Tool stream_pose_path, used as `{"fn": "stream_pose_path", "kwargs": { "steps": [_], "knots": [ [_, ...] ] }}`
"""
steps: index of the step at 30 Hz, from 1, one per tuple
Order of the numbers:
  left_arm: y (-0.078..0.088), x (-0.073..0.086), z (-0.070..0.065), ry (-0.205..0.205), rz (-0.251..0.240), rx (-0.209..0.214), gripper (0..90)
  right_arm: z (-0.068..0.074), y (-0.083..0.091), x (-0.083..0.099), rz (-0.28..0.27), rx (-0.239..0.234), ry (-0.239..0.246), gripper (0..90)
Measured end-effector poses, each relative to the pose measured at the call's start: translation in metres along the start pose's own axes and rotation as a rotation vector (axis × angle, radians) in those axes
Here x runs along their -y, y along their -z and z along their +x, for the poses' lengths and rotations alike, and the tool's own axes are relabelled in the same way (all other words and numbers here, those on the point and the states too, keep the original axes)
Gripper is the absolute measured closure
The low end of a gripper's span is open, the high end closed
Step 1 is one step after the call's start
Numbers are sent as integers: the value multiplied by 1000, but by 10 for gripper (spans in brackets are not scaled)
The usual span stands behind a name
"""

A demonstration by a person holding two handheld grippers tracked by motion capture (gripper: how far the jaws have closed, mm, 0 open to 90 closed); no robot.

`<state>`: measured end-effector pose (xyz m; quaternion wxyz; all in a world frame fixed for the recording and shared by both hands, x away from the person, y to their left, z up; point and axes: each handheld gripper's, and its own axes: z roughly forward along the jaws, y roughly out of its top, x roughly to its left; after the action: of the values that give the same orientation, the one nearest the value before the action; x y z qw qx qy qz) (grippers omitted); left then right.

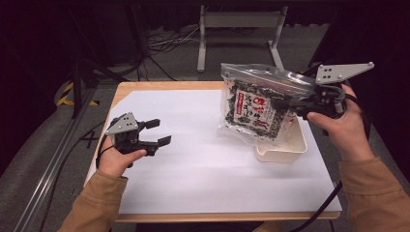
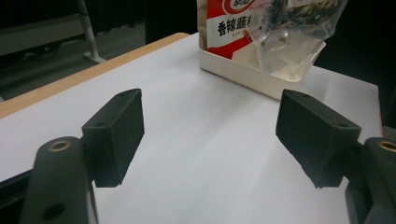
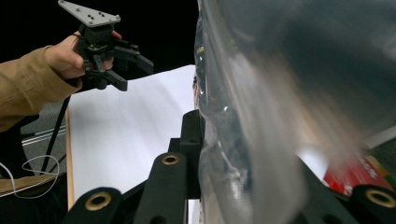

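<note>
The left gripper (image 1: 158, 131) is resting low over the near left part of the white sheet (image 1: 203, 179), its jaws standing wide apart with nothing between them; in the left gripper view only bare paper is lying between the two black pads (image 2: 116, 135). No earlier view is at hand to compare.

Farther right, the right gripper (image 1: 290, 105) is holding one clear plastic bag (image 1: 256, 104) by its right edge, the jaws pinching the film. In the right gripper view the film (image 3: 261, 116) is running straight up between the jaws and touching the left pad (image 3: 191, 135). The bag is hanging in the air, tilted, with one red and white snack packet (image 1: 251, 112) inside it. Its lower corner is dangling over one shallow white tray (image 1: 283, 152), which is sitting on the right side of the sheet.

Two grippers, one bag, one packet and one tray are showing. The middle of the sheet is lying open between the hands. The wooden table edge (image 1: 164, 86) is running along the far side, and the tray is standing close to the sheet's right edge.
</note>
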<state>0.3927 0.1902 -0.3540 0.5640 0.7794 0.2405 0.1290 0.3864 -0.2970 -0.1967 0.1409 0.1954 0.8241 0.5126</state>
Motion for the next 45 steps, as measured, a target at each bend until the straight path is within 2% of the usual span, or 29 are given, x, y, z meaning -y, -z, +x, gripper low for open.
{"fn": "stream_pose_path", "kwargs": {
  "steps": [3,4,7,12,15,17,29,35,40,45],
  "knots": [
    [0,1,1,6,0,-2,229,-2,4,1,-3,16,-2,752],
    [0,2,2,7,1,-9,223,-5,8,4,1,48,-5,753],
    [0,3,3,10,5,-15,212,-7,12,6,2,71,-12,753],
    [-2,8,7,20,17,-22,208,-19,23,23,15,158,-66,752],
    [-2,9,8,24,19,-24,207,-24,26,30,20,184,-83,753],
    [-3,10,8,25,25,-23,206,-30,29,39,32,219,-104,753],
    [-4,10,8,26,31,-17,203,-37,30,54,69,287,-131,752],
    [-4,10,8,23,29,-16,202,-38,25,61,92,327,-151,753],
    [-4,10,8,23,29,-15,202,-39,18,68,121,335,-169,753],
    [-5,11,7,31,32,-14,201,-38,14,75,138,331,-167,754]
  ]
}}
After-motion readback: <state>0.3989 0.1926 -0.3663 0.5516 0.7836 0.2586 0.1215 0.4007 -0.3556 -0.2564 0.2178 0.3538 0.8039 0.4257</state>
